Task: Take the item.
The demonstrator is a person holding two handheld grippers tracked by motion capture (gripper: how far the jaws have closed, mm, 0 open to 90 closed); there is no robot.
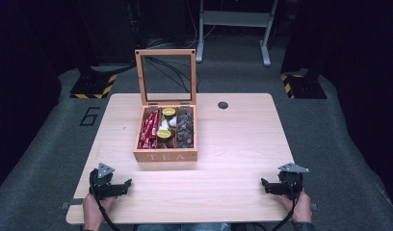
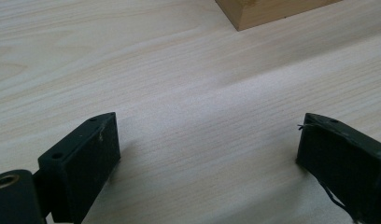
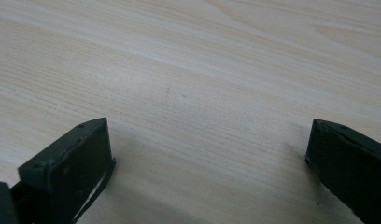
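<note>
The left tongs and the right tongs rest on the near edge of the worktop, both spread wide and pinching nothing. Between them, farther from the person, stands the tea box with its lid up. Inside are red packets, round capsules and, it seems, dark pieces.
</note>
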